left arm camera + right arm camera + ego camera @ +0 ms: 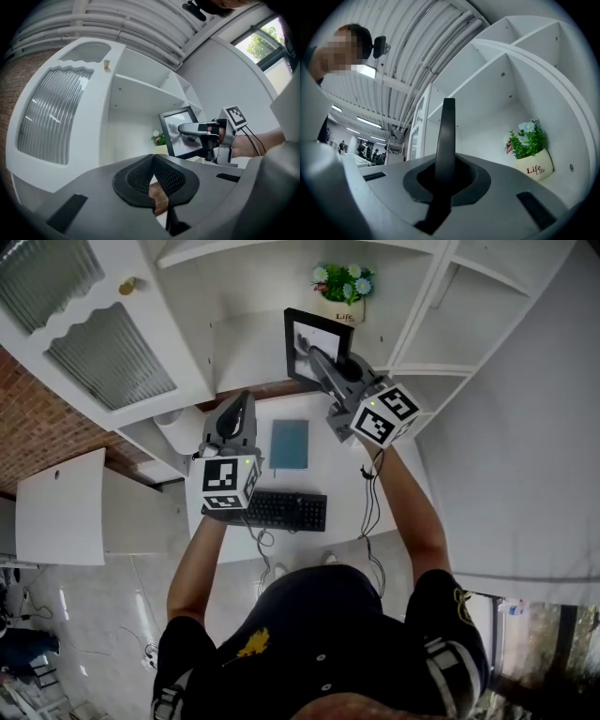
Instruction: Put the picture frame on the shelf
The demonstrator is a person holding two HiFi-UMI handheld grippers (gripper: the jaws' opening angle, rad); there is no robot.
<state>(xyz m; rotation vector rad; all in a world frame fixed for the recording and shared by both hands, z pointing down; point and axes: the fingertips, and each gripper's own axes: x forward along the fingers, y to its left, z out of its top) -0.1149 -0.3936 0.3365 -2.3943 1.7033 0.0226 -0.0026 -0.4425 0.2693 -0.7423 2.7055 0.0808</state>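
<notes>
My right gripper (319, 364) is shut on a black picture frame (317, 338) with a pale print, gripping its lower right edge. The frame is upright, in front of the white shelf unit (246, 345). In the right gripper view the frame (446, 136) stands edge-on between the pads, rising from my right gripper (445, 174). The left gripper view shows the frame (177, 123) and my right gripper (183, 129) ahead, near the shelf compartment. My left gripper (236, 413) hovers lower left of the frame, apart from it. Its pads (140, 180) meet with nothing between them.
A white pot of flowers (343, 292) marked "Life" sits in the shelf compartment behind the frame, to the right in the right gripper view (530, 151). Below on the desk lie a keyboard (283, 510) and a blue book (289, 443). A ribbed glass cabinet door (108, 348) is at left.
</notes>
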